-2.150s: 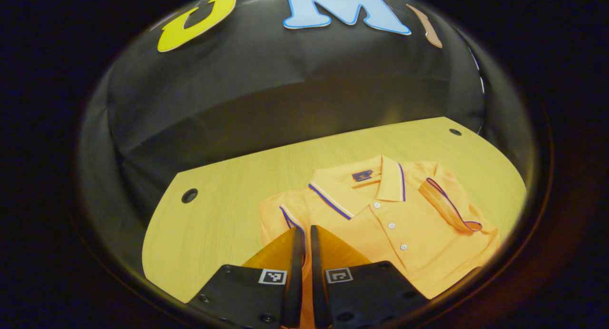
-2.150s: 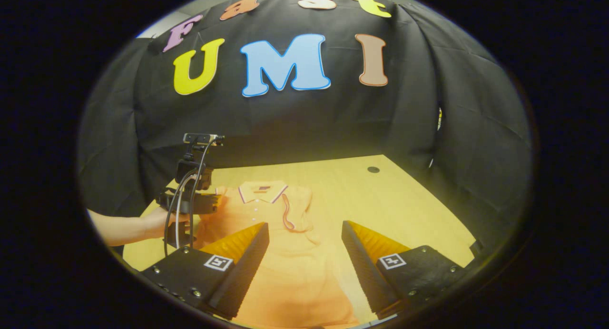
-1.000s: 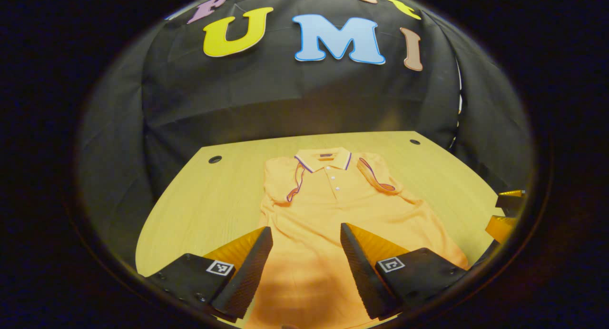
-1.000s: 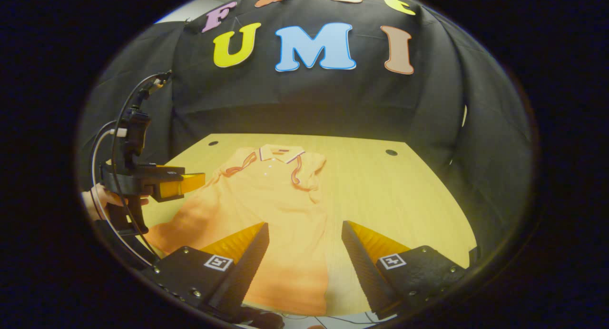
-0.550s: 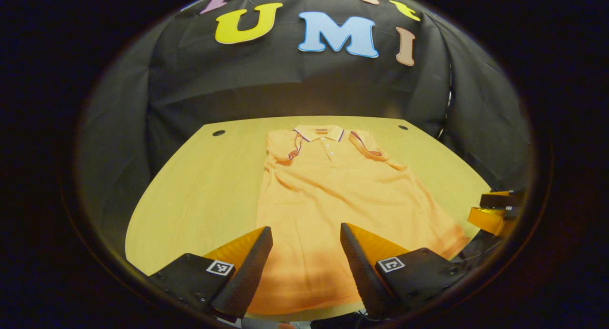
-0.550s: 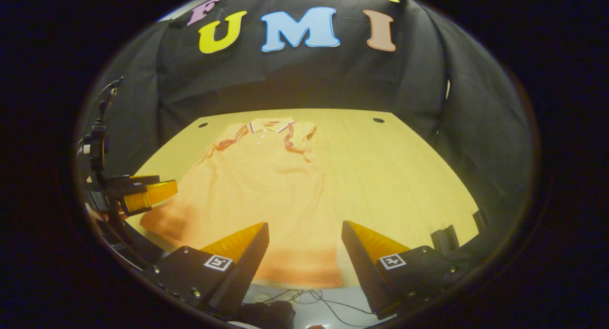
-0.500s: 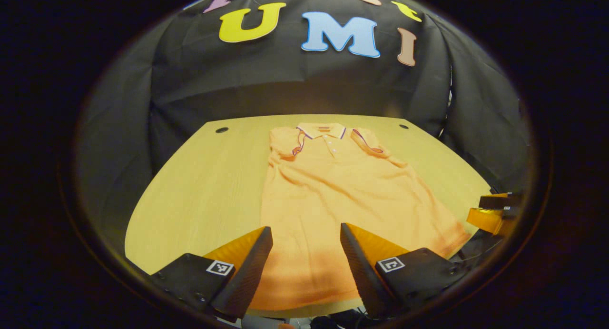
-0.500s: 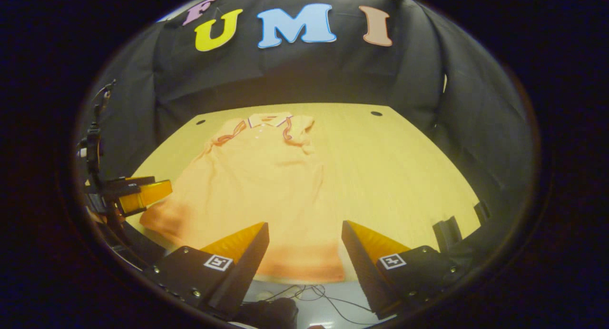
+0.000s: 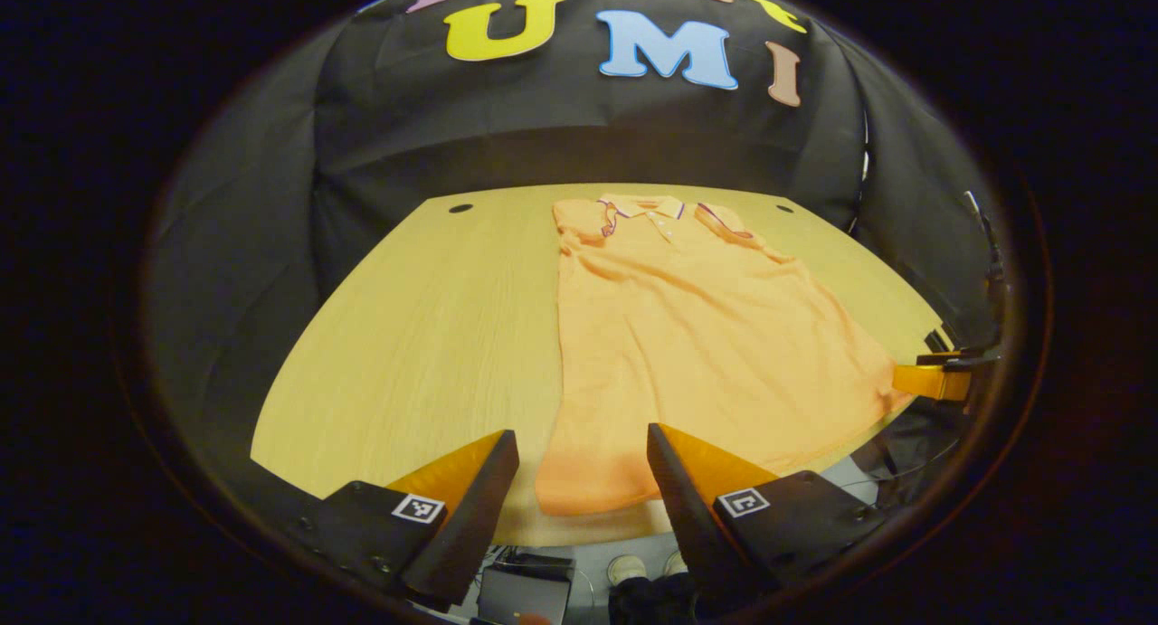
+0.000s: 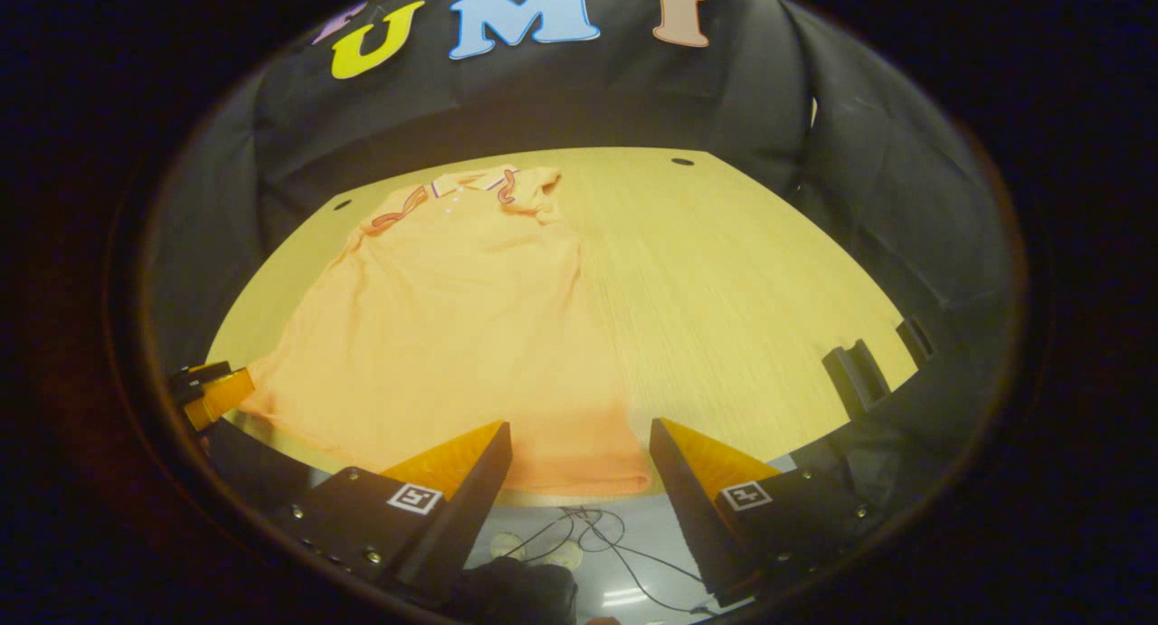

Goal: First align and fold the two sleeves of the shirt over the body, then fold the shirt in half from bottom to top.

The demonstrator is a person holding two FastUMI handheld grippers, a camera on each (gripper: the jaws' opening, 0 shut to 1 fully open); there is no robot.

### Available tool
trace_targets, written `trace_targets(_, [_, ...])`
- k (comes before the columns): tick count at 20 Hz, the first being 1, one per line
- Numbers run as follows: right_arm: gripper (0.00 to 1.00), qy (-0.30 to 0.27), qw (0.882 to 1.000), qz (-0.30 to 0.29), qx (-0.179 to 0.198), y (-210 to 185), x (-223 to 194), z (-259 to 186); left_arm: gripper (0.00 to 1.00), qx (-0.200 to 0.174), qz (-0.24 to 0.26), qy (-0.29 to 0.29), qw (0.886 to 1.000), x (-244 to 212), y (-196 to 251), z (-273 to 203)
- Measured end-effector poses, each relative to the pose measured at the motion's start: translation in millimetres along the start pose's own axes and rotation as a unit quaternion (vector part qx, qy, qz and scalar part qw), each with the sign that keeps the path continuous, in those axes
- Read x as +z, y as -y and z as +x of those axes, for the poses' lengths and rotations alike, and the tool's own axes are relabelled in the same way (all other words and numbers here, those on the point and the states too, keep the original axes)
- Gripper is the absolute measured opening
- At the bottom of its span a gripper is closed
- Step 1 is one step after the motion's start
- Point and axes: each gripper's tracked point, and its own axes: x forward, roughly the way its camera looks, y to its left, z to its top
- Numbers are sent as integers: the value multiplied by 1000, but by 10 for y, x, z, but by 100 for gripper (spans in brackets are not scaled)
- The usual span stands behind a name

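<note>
The orange shirt (image 9: 688,336) lies flat on the wooden table (image 9: 407,336), collar (image 9: 644,207) toward the black cloth wall at the top of the frame and hem toward the bottom edge. In the left tool's view it runs from the upper middle down to the lower middle, slanting a little to the right. In the right tool's view the same shirt (image 10: 443,317) fills the left half of the table (image 10: 724,281).

Both short sleeves look already turned in over the chest. The striped cuff of one sleeve (image 9: 604,227) sits just left of the collar, and the other sleeve (image 9: 724,222) sits just right of it. So I judge the first part of the task done, though I cannot tell how neatly the two line up from this far back.

What is left, to my eye, is the bottom-to-top fold: the hem (image 9: 593,498) lies spread out near the table's near edge, not yet lifted.

The left tool (image 9: 579,453) hangs at the bottom of its view with its fingers spread apart, holding nothing, one lower corner of the shirt showing between them. The right tool (image 10: 579,449) is likewise spread wide and empty in its own view, poised over the other hem corner (image 10: 624,476). It also shows at the right edge of the left view (image 9: 932,378), just beside the shirt's lower corner there.

Cables (image 10: 588,525) lie on the floor below the table edge.
</note>
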Motion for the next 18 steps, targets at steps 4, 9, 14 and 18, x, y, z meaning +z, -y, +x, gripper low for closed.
trace_targets(4, [96, -6, 1000, 6, -4, 103, -106, 35, 94, -4, -8, -6, 1000, -120, 91, 31])
trace_targets(9, [96, -5, 1000, 6, 9, 85, -116, 99, 95, 4, -12, -12, 1000, -189, 124, 144])
trace_targets(14, [95, -8, 1000, -22, 16, 41, -149, 135, 94, 3, 5, -26, 1000, -361, 160, 180])
trace_targets(18, [79, -7, 999, -29, 23, 10, -150, 127, 95, 3, 7, -24, 1000, -341, 185, 200])
